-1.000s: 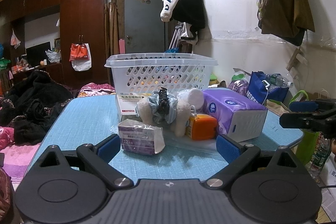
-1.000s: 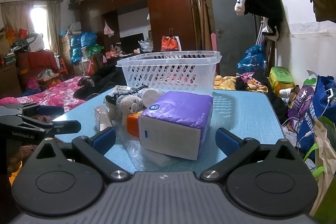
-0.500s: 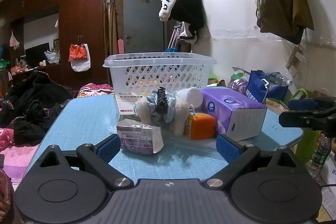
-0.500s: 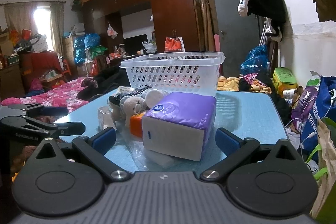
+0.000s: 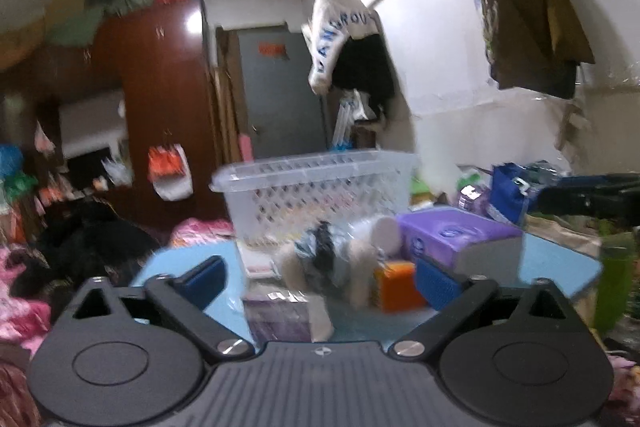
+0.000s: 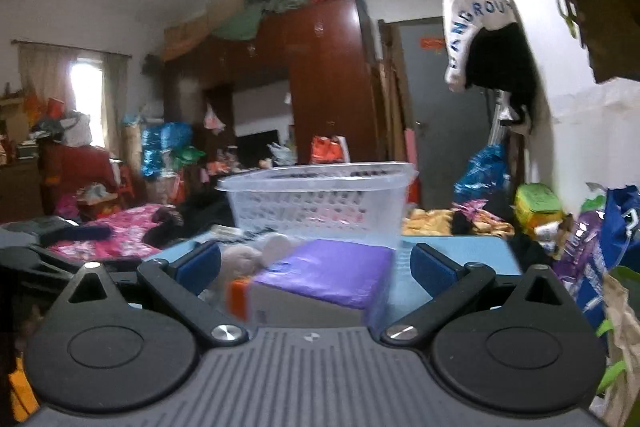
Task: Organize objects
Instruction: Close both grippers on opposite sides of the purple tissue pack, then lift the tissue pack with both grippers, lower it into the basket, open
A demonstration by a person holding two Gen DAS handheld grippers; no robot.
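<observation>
A white slotted basket [image 5: 316, 189] [image 6: 320, 201] stands at the back of a blue table [image 5: 560, 263]. In front of it lie a purple tissue pack [image 5: 460, 239] [image 6: 332, 277], an orange box [image 5: 398, 287], a plush toy with a blue-black scrunchie [image 5: 324, 259], a white roll [image 5: 386, 231] and a small purple packet [image 5: 280, 319]. My left gripper [image 5: 320, 277] is open, fingers wide, just short of the small packet. My right gripper [image 6: 316, 261] is open too, its fingers straddling the tissue pack from close above without touching. The view is blurred.
A dark wardrobe [image 5: 160, 115] and a grey door [image 5: 284, 95] stand behind the table. Clothes hang on the right wall [image 5: 352, 55]. Bags [image 6: 600, 247] crowd the floor to the right, and a bed with pink bedding [image 6: 120, 231] lies to the left.
Both grippers have tilted upward and moved closer to the pile, so the objects sit lower in view. The right gripper now has the tissue pack between its open fingers. Both stay open.
</observation>
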